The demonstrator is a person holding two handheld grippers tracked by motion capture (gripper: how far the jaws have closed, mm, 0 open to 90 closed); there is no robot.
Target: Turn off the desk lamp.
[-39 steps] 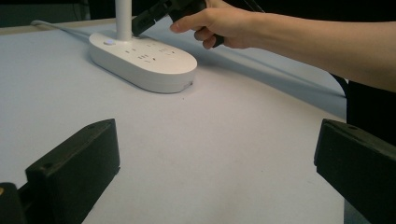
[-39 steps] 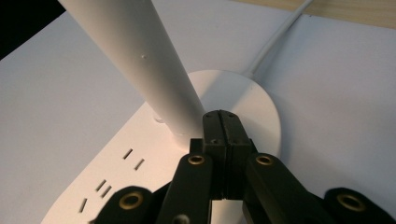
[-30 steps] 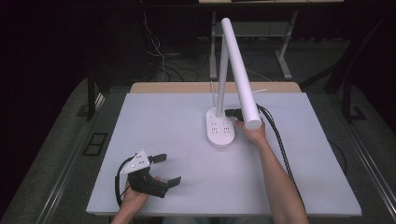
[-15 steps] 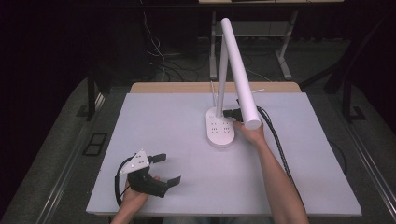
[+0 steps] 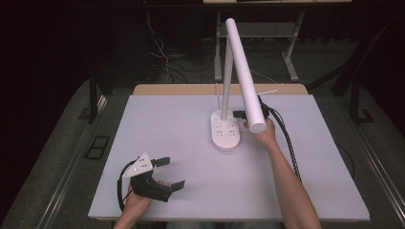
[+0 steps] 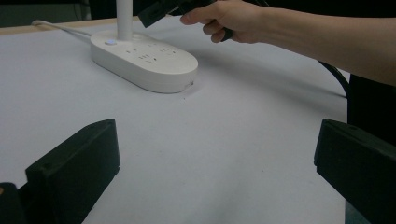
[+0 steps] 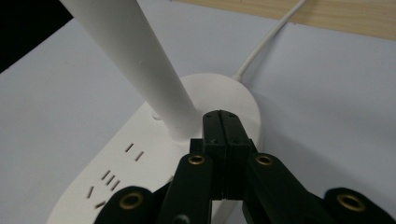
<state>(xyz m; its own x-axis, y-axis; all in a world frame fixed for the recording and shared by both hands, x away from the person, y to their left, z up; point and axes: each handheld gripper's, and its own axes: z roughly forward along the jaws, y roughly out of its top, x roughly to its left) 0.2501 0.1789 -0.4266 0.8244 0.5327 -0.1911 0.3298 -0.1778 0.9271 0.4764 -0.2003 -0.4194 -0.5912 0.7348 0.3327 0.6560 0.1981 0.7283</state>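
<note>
— What's at the right gripper (image 7: 223, 122)?
— A smooth white lamp (image 5: 224, 133): oval base with sockets, round post. Jaws pressed together, empty, tips just above the base beside the post.
— The left gripper (image 5: 169, 172)?
— Resting low on the table (image 5: 167, 124), jaws wide apart, well short of the lamp.

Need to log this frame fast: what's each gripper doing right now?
Left gripper: open, holding nothing, low over the table.
Right gripper: closed, nothing between its fingers, tips at the lamp base by the post.
</note>
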